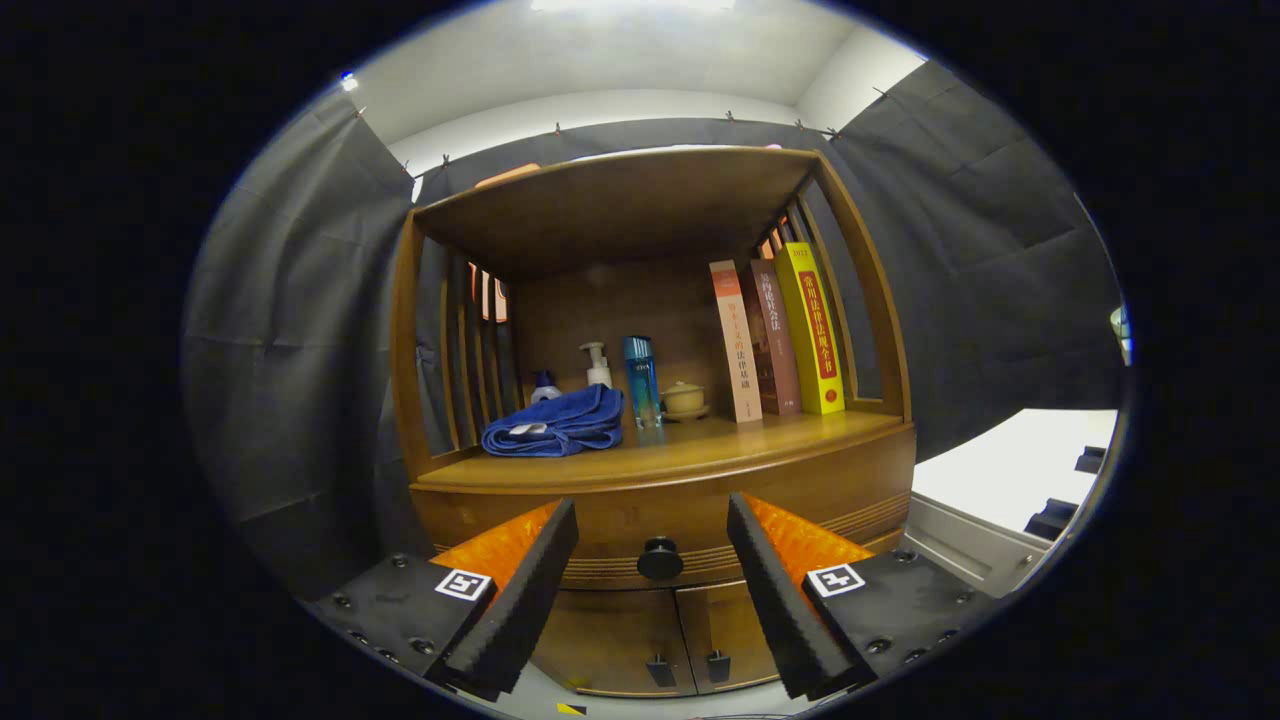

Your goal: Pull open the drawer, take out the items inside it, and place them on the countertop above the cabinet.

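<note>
Gripper [652, 560] fingers spread wide, nothing pinched; drawer knob [660, 558] sits between the 2 tips, a bit beyond, prob. lined up so they can close on it; drawer [620, 515] looks shut, items inside hidden; countertop [700, 450] beyond w/ blue towel [555, 422], 3 books [775, 335].

Beyond the claw [652, 535] and slightly to its left lies a crumpled dark blue cloth towel [556, 424]. Behind the towel stand a small blue-capped bottle [544, 386] and a white pump dispenser bottle [597, 364]. Just right of the towel rises a tall translucent blue bottle [640, 380], and beside that sits a small cream lidded ceramic pot [685, 399]. Further right three books lean upright together: a pale orange one [734, 343], a brown one [776, 338] and a yellow one [812, 328].
</note>
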`<state>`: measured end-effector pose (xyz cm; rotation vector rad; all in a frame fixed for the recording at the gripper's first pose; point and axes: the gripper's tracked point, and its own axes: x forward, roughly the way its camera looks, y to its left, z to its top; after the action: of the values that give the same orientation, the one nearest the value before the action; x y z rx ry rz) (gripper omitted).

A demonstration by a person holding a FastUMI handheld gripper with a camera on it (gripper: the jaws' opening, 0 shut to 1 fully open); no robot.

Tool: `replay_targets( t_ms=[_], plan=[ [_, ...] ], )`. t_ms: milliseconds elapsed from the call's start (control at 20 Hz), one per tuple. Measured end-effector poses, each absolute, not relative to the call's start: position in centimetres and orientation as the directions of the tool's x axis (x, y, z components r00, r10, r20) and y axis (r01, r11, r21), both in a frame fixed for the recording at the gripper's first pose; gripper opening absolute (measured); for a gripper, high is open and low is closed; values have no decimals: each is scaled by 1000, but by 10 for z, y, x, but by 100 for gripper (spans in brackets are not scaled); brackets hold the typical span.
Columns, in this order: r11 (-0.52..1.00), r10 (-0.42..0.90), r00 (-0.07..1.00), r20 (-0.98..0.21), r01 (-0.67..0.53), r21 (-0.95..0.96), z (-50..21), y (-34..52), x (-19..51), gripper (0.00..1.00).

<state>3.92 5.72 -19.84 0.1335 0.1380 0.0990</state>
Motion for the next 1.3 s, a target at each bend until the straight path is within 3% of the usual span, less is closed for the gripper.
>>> replay_targets(
  t_ms=[300,750,1050,1300],
  plan=[
    [989,128,966,-224,-108,101,-276,58,60,98],
    [988,152,939,-309,-133,83,-336,78,101,96],
    [990,116,942,-314,-83,116,-344,72,111,82],
    [985,131,934,-334,-84,151,-349,76,108,59]
  ],
)
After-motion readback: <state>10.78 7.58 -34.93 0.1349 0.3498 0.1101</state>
